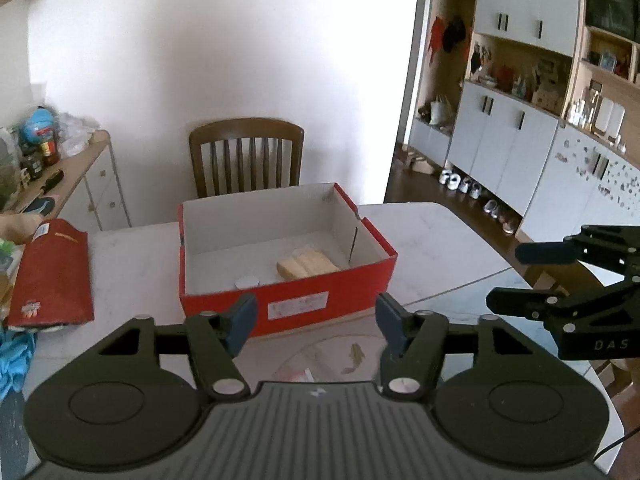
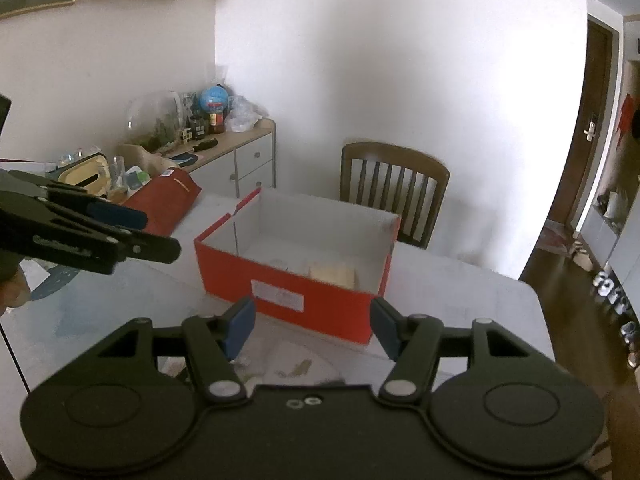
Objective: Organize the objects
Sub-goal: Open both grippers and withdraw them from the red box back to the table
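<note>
An open red shoebox (image 1: 288, 304) (image 2: 320, 300) stands on the white table (image 1: 440, 236), straight ahead of both grippers. Inside it lie a tan block (image 1: 306, 266) (image 2: 334, 272) and a small white round lid (image 1: 247, 281). My left gripper (image 1: 316, 316) hovers just before the box's near wall, open, with nothing between its blue pads. In the right wrist view the left gripper (image 2: 156, 236) shows at the left. My right gripper (image 2: 312, 320) is open and empty too, near the box's front; in the left wrist view the right gripper (image 1: 506, 278) is at the right.
A red box lid (image 1: 52, 276) (image 2: 164, 200) leans at the table's left, by a blue cloth (image 1: 16, 360). A wooden chair (image 1: 246, 156) stands behind the box. A side cabinet (image 2: 240, 152) with bottles is at the left. Clear plastic with scraps (image 1: 352, 360) lies under my left gripper.
</note>
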Demonstrator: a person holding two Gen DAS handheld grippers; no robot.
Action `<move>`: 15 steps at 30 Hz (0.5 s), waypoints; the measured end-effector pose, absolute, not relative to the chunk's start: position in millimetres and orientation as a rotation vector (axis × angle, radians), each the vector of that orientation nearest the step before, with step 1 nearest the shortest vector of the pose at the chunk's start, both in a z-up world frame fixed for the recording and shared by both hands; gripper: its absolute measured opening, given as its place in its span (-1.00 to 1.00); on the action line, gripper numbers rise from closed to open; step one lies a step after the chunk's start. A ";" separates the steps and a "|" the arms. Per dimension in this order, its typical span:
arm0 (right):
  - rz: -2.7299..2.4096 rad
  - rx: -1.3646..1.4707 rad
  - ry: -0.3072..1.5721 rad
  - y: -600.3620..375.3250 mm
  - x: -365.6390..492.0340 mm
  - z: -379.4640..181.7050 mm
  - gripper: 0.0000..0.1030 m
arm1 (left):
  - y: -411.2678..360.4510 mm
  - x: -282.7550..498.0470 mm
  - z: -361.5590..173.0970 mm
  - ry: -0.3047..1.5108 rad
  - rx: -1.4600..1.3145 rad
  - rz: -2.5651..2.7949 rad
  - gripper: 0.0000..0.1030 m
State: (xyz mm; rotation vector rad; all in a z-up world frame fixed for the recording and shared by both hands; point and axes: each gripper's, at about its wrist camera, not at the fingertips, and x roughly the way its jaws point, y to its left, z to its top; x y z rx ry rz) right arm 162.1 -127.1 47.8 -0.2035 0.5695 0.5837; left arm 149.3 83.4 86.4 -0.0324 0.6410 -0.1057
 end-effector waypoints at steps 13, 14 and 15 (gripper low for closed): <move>0.498 -0.208 0.598 -165.0 113.0 5.7 0.38 | 91.0 77.0 31.6 0.638 -0.071 -0.001 0.43; 0.489 -0.205 0.607 -167.8 110.6 0.5 0.40 | 91.0 73.2 27.4 0.637 -0.072 0.006 0.51; 0.484 -0.199 0.618 -170.3 108.4 -4.8 0.41 | 91.2 69.2 22.5 0.636 -0.074 0.008 0.53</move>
